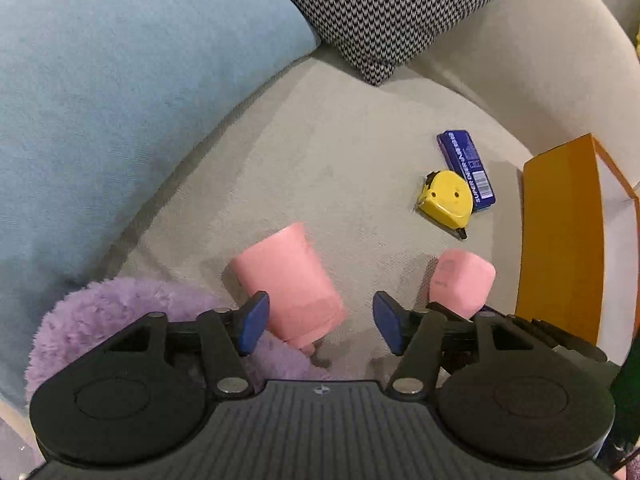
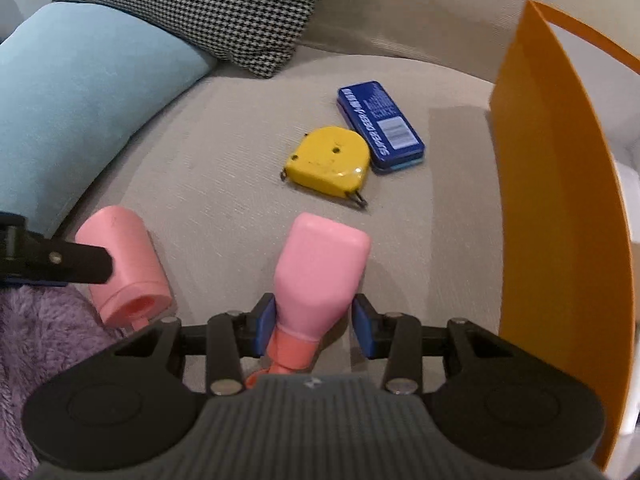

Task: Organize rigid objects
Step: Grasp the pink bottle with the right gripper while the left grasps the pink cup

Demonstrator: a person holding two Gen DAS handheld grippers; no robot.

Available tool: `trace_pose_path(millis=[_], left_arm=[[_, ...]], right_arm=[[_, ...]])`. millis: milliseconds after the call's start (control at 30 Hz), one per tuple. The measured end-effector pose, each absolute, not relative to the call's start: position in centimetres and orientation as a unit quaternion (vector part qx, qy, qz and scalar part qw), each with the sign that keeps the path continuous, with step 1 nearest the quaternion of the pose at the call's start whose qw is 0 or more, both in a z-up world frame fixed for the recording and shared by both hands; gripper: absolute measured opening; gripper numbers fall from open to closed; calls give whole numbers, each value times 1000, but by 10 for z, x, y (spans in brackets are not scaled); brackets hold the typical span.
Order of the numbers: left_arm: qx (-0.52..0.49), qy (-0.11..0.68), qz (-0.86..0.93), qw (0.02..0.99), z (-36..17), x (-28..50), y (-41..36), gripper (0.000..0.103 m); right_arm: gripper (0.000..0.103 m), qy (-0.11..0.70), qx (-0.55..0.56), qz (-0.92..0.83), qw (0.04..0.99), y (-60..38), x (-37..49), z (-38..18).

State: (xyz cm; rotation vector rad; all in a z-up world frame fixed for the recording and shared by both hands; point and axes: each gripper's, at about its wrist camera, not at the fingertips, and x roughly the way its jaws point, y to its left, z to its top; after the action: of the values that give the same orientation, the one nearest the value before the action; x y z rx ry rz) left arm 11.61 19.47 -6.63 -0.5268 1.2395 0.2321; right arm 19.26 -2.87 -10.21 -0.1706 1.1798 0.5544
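Observation:
Several objects lie on a beige sofa seat (image 1: 320, 152). A pink cylindrical cup (image 1: 290, 280) lies on its side; my left gripper (image 1: 320, 322) is open around its near end. It also shows in the right wrist view (image 2: 124, 268). A pink square bottle (image 2: 320, 268) lies between the blue pads of my right gripper (image 2: 314, 328), whose jaws are open; the left pad touches it and the right pad stands apart. The bottle also shows in the left wrist view (image 1: 460, 282). A yellow tape measure (image 2: 328, 160) and a blue tin (image 2: 380, 126) lie further back.
An orange box (image 2: 560, 200) stands open at the right. A light blue cushion (image 1: 120, 100) and a houndstooth pillow (image 1: 392, 12) lean at the back. A purple fluffy cushion (image 1: 120, 312) lies at the near left.

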Motion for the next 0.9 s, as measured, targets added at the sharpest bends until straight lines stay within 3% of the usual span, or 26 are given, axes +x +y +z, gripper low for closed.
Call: trace_pose_path(millis=[400,567,900], left_arm=[[-202,601,163,756,-85,139,201,74],[-209,597,155,758,-92,146,198,69],[-119,556,38,821,-89,147,152,69]], right_arm=[[43,558,-68,280,778,-34,206,-111],[43,555,-63,290,777,-37,211,-109],[42,548,-86,301,776,-40,208,-106]])
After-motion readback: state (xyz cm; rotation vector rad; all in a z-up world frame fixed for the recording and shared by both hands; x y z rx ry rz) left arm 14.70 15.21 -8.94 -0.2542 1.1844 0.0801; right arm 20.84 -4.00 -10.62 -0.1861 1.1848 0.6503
